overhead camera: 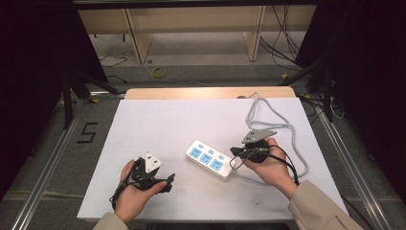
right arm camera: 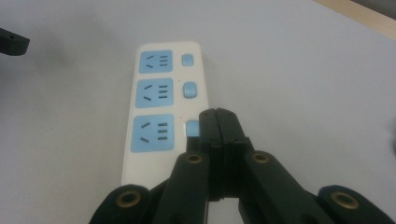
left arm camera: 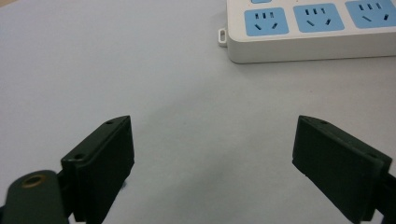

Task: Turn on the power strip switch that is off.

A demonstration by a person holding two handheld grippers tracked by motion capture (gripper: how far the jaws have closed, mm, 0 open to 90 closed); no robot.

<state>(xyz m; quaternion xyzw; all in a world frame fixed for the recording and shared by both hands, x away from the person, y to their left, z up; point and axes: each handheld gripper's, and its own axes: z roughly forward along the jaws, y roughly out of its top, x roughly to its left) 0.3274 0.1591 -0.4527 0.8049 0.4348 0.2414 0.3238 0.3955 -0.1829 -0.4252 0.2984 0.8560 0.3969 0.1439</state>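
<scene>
The power strip [right arm camera: 161, 112] looks like smooth, slightly glossy white plastic with pale blue socket faces, lying on a matt white paper-like sheet [overhead camera: 158, 120] over a light wooden table [overhead camera: 143, 93]; the gripper jaws are matt black plastic.

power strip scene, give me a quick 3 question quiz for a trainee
1. True or false: the right gripper has its jaws shut.
2. How many blue sockets does the power strip have? A) two B) three C) four
3. Fill in: the left gripper has its jaws ____, with nothing between them.

Key: 1 true, its tips are at the blue switch nearest it; whether they press it cannot be told. 2 B. 3 open.
</scene>
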